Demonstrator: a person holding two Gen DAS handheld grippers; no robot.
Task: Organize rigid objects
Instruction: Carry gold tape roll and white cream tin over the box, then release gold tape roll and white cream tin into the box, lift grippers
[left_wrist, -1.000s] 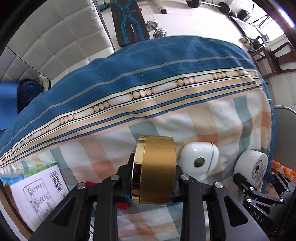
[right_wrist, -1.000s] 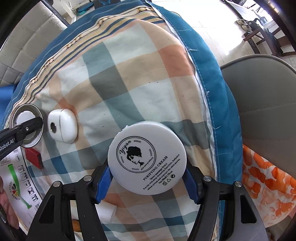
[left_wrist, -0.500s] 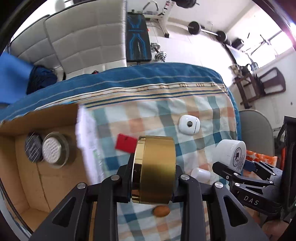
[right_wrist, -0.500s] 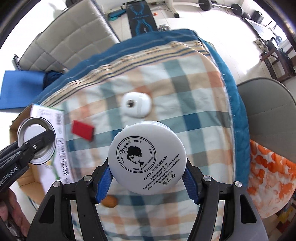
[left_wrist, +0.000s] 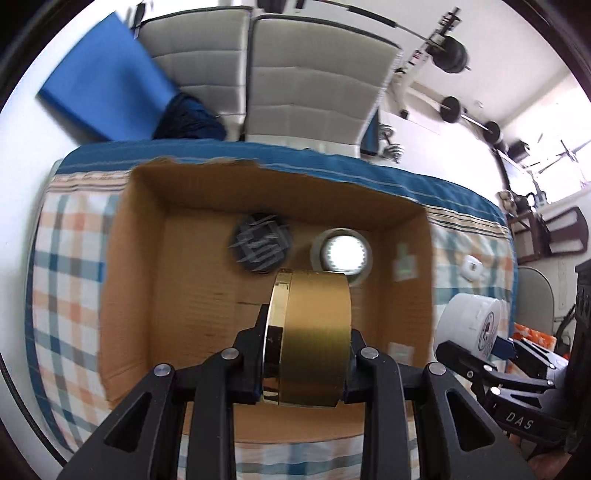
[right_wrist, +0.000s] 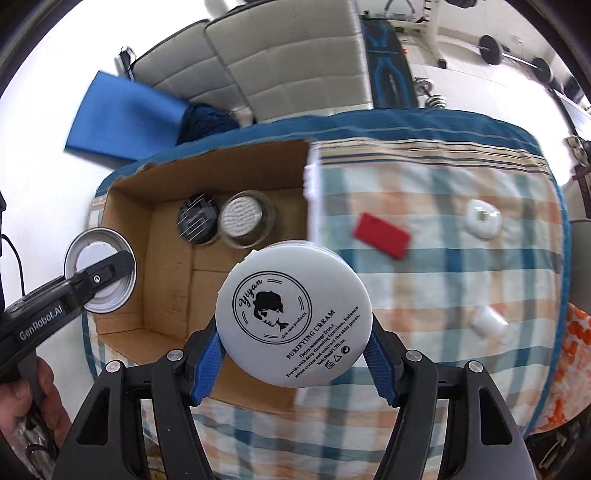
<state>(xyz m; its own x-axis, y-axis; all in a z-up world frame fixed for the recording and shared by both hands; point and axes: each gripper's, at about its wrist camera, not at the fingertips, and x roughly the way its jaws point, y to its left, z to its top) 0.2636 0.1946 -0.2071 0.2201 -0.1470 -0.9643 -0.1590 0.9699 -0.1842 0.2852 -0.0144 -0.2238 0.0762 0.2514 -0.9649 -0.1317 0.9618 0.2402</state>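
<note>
Left tongs clamping the gold tin over the box, right tongs gripping the cream jar w/ both pads.

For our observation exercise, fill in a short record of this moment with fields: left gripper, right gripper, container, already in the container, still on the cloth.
left gripper: shut on gold jar, above the box
right gripper: shut on white cream jar
container: open cardboard box on checked cloth
already in the container: dark round lid and clear jar, side by side near the far wall
still on the cloth: red block, white case, small white item, blurred
</note>
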